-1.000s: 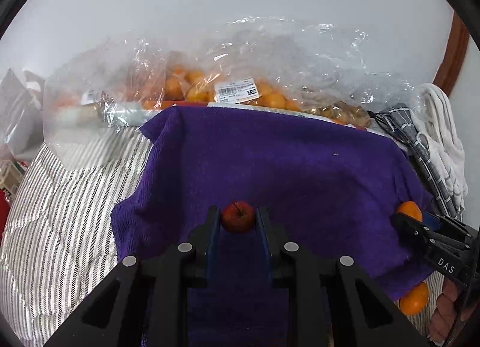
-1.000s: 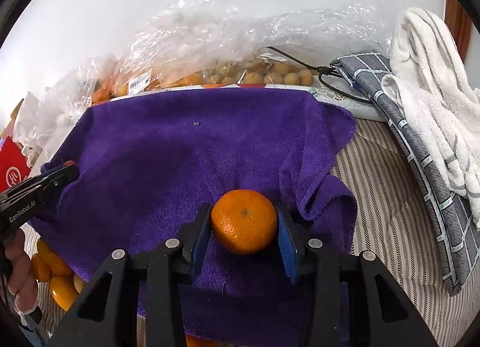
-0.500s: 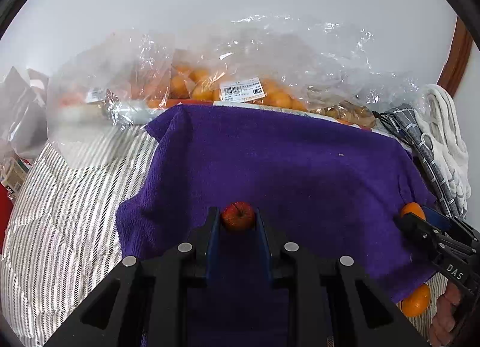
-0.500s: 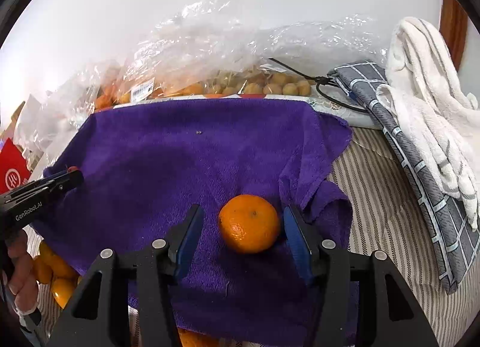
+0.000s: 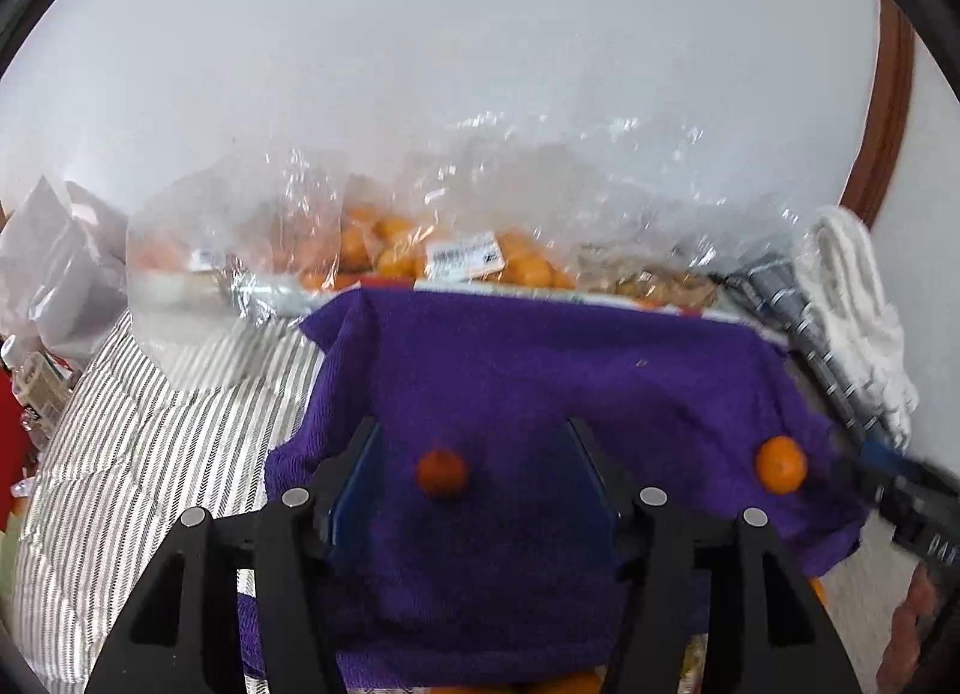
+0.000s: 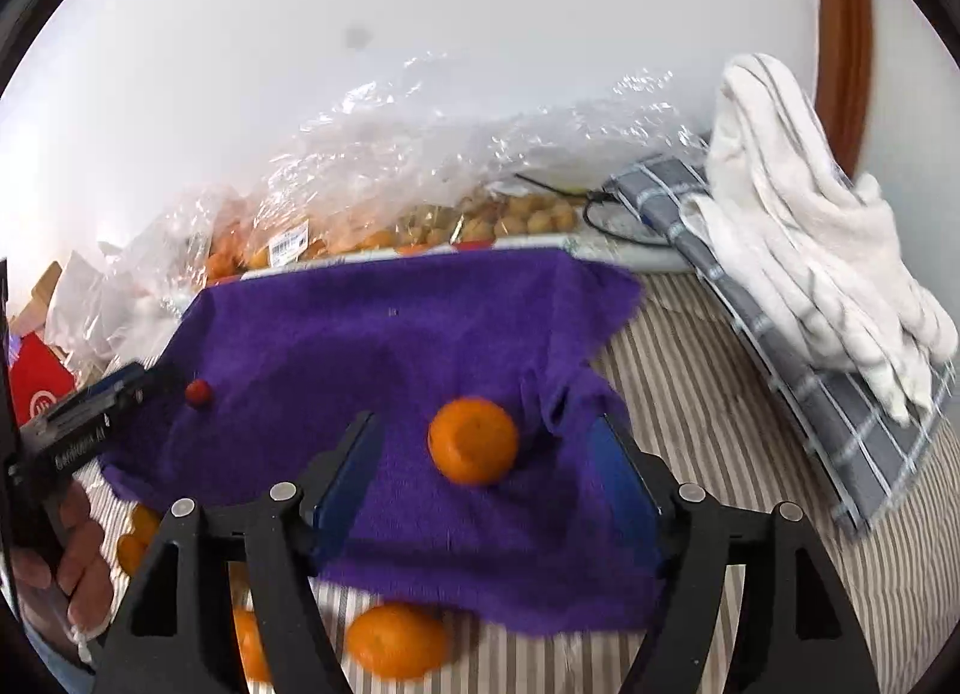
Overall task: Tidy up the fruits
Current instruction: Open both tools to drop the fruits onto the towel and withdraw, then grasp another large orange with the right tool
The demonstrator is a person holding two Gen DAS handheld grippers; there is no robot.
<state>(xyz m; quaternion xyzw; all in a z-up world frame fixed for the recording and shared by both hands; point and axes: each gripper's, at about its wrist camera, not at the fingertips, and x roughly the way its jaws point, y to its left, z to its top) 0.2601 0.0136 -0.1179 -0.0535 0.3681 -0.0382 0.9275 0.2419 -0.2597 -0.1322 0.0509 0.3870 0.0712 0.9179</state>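
A small red fruit (image 5: 442,472) lies on the purple towel (image 5: 540,382) between the fingers of my left gripper (image 5: 474,454), whose jaws are opening and stand well clear of it. An orange (image 6: 473,440) rests on the same purple towel (image 6: 390,346) between the fingers of my right gripper (image 6: 489,454), also opening, its pads apart from the fruit. The orange (image 5: 780,464) shows at the towel's right side in the left wrist view, and the small red fruit (image 6: 198,392) at its left side in the right wrist view, near the left gripper's tip (image 6: 126,388).
Clear plastic bags of oranges (image 5: 420,250) and small brownish fruits (image 6: 516,214) line the wall behind the towel. Loose oranges (image 6: 396,640) lie on the striped bedding (image 6: 708,394) below the towel's front edge. Folded white and grey cloths (image 6: 810,250) sit at the right.
Both grippers have let go: the left jaws opened off the small red fruit, the right jaws widened off the orange. Both hands have lifted and drawn back a little.
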